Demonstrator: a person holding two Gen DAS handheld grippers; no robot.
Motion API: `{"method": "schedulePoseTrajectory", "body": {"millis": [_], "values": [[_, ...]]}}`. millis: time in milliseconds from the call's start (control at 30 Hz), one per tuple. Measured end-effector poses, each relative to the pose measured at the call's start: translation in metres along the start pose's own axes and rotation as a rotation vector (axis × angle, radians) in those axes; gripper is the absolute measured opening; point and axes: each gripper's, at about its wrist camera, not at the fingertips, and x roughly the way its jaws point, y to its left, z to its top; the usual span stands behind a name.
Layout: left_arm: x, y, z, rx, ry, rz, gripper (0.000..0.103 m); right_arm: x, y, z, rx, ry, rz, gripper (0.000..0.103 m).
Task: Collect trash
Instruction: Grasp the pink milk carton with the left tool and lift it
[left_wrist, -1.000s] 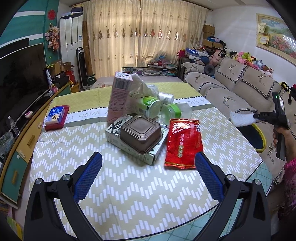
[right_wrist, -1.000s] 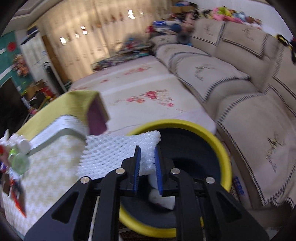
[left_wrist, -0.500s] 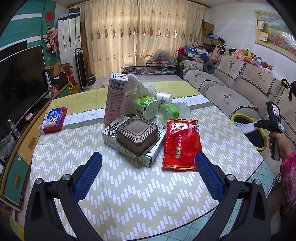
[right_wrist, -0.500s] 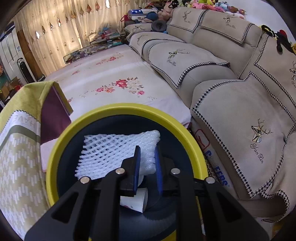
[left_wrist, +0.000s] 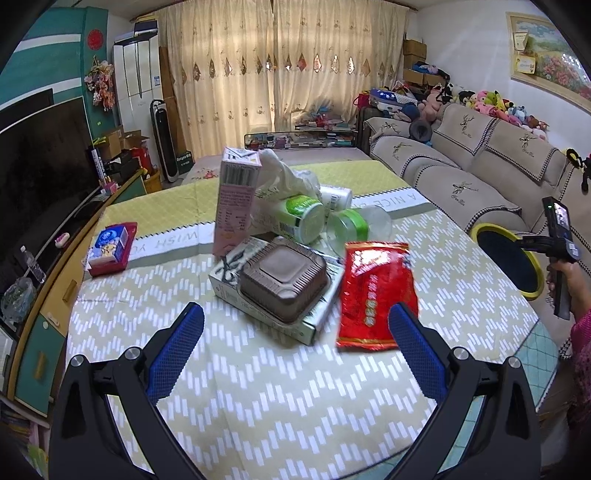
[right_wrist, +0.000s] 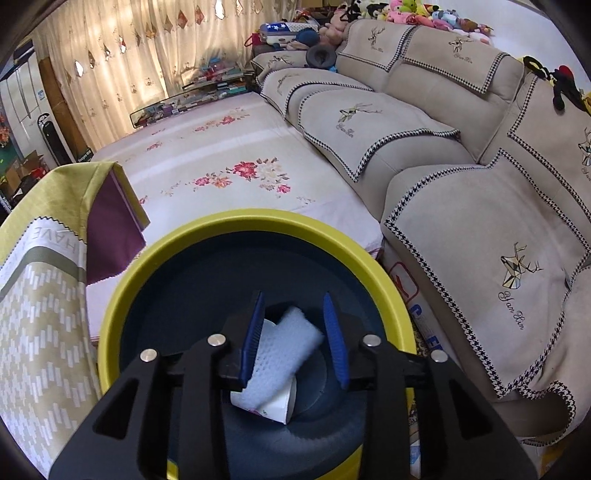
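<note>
A soft white foam net (right_wrist: 282, 347) is seen lying in the round yellow-rimmed bin (right_wrist: 110, 314) on a paper cup (right_wrist: 273, 404), released since earlier by the now spread right gripper (right_wrist: 293, 332). The left gripper (left_wrist: 295, 328) is held wide above the crinkly red packet (left_wrist: 375, 291).

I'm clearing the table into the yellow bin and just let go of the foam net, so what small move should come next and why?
Probably lift the right gripper back out of the bin. It is open, and the white foam net lies in the bin on a paper cup. Trash remains on the table, like the red packet beyond the open left gripper.
</note>
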Motion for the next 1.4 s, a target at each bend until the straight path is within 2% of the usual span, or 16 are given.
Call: {"method": "schedulePoseTrajectory", "body": {"millis": [133, 267, 433, 567, 767, 1067, 1167, 1200, 1400], "values": [[0.01, 0.012, 0.011, -0.007, -0.008, 0.024, 0.098, -0.005, 0.004, -0.001, -0.011, -0.012, 0.014, 0.039], [0.029, 0.033, 0.027, -0.028, -0.005, 0.057, 0.098, -0.006, 0.009, -0.003, -0.023, -0.009, 0.028, 0.04], [0.056, 0.057, 0.051, -0.08, 0.015, 0.039, 0.098, -0.004, 0.018, -0.007, -0.042, 0.002, 0.038, 0.041], [0.078, 0.06, 0.072, -0.084, 0.02, 0.035, 0.098, -0.003, 0.019, -0.008, -0.045, 0.004, 0.042, 0.041], [0.116, 0.058, 0.094, -0.062, 0.044, 0.081, 0.097, -0.003, 0.021, -0.011, -0.065, 0.011, 0.039, 0.041], [0.144, 0.059, 0.103, -0.039, 0.093, 0.101, 0.065, -0.001, 0.017, -0.013, -0.061, 0.012, 0.037, 0.041], [0.147, 0.061, 0.102, -0.035, 0.1, 0.105, 0.052, 0.0, 0.018, -0.015, -0.068, 0.014, 0.039, 0.041], [0.147, 0.062, 0.102, -0.034, 0.1, 0.104, 0.043, 0.0, 0.018, -0.016, -0.07, 0.015, 0.04, 0.041], [0.133, 0.072, 0.1, -0.019, 0.078, 0.129, 0.04, -0.002, 0.023, -0.018, -0.081, 0.013, 0.047, 0.041]]}}
